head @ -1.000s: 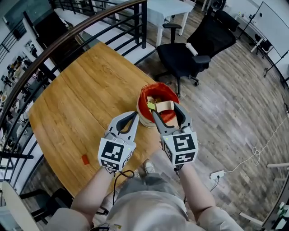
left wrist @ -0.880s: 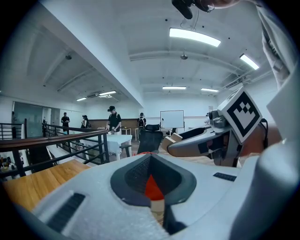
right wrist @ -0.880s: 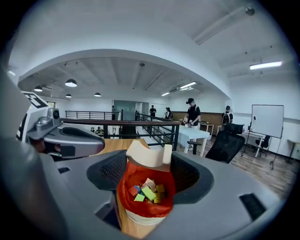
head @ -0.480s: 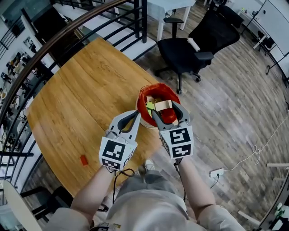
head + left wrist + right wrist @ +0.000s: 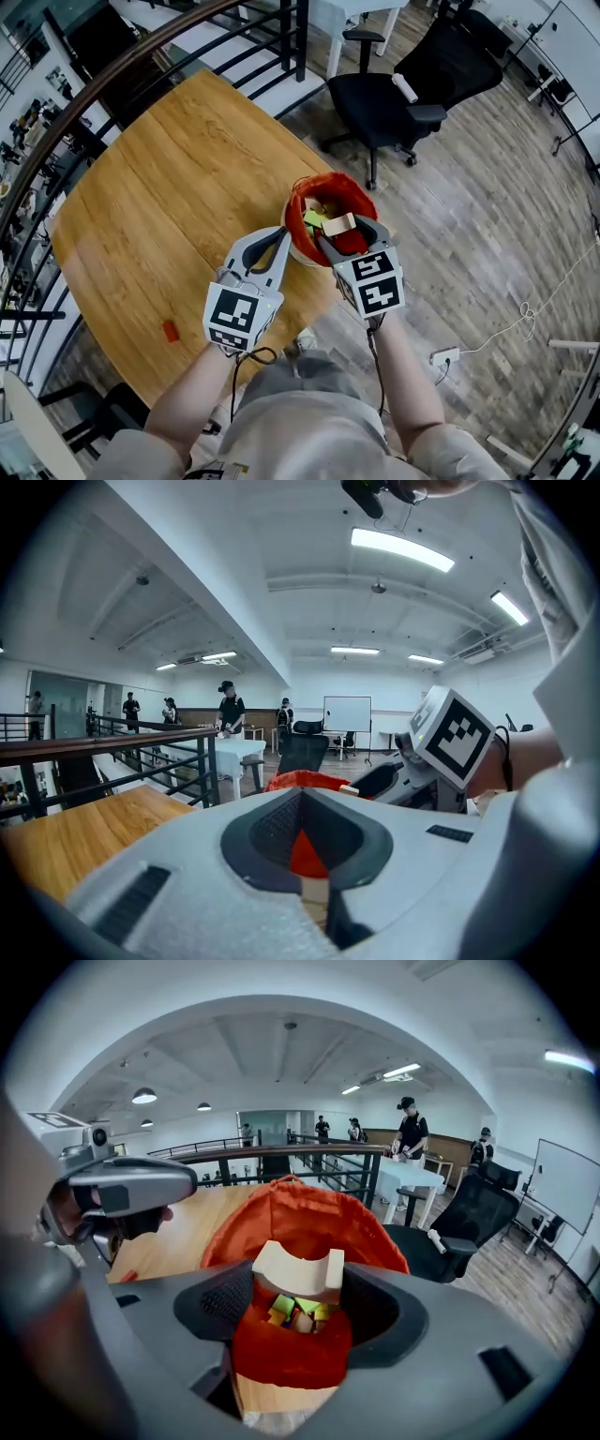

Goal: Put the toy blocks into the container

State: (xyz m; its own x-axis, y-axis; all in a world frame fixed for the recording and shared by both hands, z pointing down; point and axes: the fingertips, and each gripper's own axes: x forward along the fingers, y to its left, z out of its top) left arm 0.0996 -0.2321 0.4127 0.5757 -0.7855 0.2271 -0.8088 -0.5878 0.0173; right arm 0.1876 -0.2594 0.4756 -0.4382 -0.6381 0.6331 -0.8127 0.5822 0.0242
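The container (image 5: 302, 202), a round tub lined with crumpled orange-red cloth, sits at the 3 o'clock edge of the surface (image 5: 178, 197), a rounded top of warm wood grain. The right gripper (image 5: 352, 236) hangs over its near rim, its fingers closed on a pale wooden arch block (image 5: 298, 1272) with a curved notch cut in one face. The arch block is above the open mouth and touches only the fingers. Deep inside lie small blocks (image 5: 302, 1309) in green, yellow and plain wood.

The left gripper (image 5: 278, 237) is just beside the container at its 8 o'clock, fingers drawn together with nothing between them. The orange cloth shows through the hollow behind their tips.

A small red block (image 5: 171, 330) lies alone on the surface, well apart at 8 o'clock from the left gripper.

Off the surface, a black chair (image 5: 380, 103) stands at 1 o'clock on the grey plank floor (image 5: 487, 216). A dark metal railing (image 5: 112, 84) curves round the surface's far side, from 9 to 12 o'clock.
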